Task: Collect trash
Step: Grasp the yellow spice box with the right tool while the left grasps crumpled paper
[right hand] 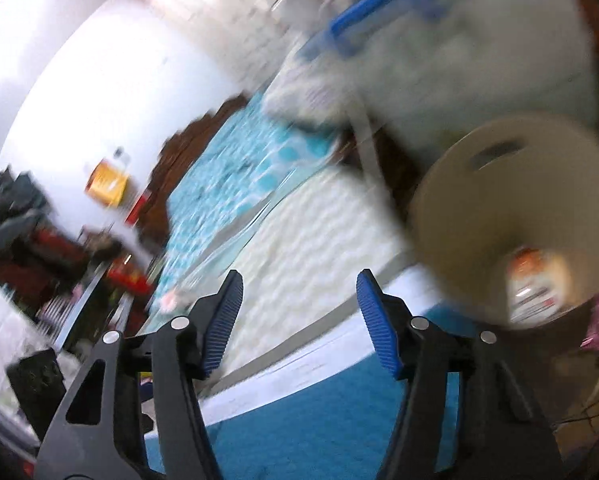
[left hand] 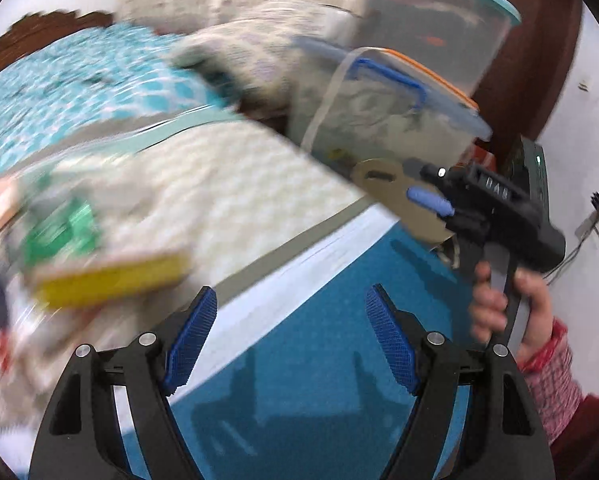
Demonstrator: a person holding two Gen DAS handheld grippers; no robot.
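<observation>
My left tongs [left hand: 291, 336] stand wide with nothing between them, over the blue floor beside the bed [left hand: 227, 184]. My right tongs [right hand: 299, 320] gape empty too. Blurred trash, a yellow and green packet [left hand: 99, 268], lies on the bed to my left. A beige bin lid [right hand: 511, 200] sits near right.

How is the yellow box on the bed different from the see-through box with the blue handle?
The yellow box is solid yellow and hides its inside; the see-through box is clear plastic, with something pale blurred inside. The yellow box lies low on the white bedspread; the see-through box is taller, stacked under another clear tub beside the bed. Both look boxy, and neither is between any jaws.
</observation>
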